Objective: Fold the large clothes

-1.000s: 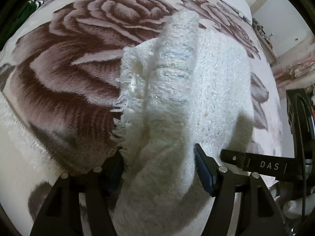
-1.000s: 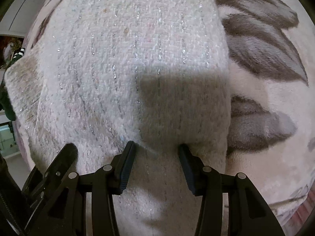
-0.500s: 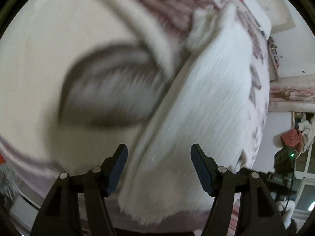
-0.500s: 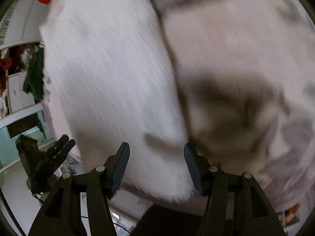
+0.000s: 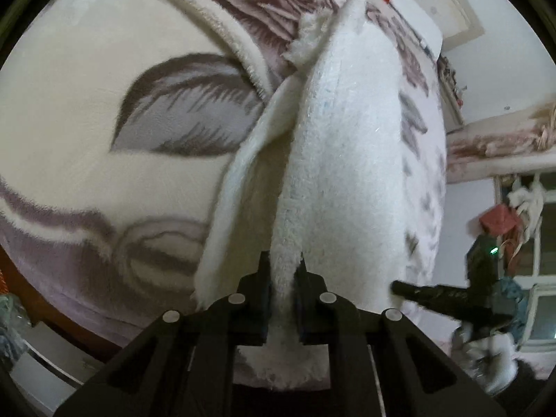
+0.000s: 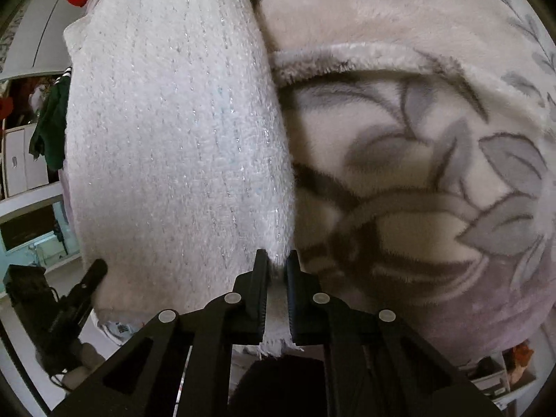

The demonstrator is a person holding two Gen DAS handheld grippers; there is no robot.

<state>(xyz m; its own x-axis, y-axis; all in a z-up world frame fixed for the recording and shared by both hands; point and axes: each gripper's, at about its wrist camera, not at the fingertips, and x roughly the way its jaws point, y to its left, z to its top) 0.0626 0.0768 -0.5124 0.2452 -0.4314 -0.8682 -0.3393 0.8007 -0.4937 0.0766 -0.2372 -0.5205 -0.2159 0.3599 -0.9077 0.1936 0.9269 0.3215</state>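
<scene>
- White knit garment (image 5: 347,160) is lying along the bed's floral blanket (image 5: 87,132); I am gripping its near hem at two corners so I can lift and fold it.
- Left gripper (image 5: 282,279) and right gripper (image 6: 277,272) are both clamping fabric, jaws nearly closed.
- Half a second ago both jaws were wide open.

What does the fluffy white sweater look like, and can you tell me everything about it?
The fluffy white knitted sweater looks soft and fuzzy, with thin sparkly threads running through it in lines. It lies stretched along the plush blanket with grey-purple flowers, folded over lengthwise so a second layer shows at its left side. The left hand-held gripper pinches one near corner and the right hand-held gripper pinches the other. A frayed bit pokes up at its far end.
</scene>
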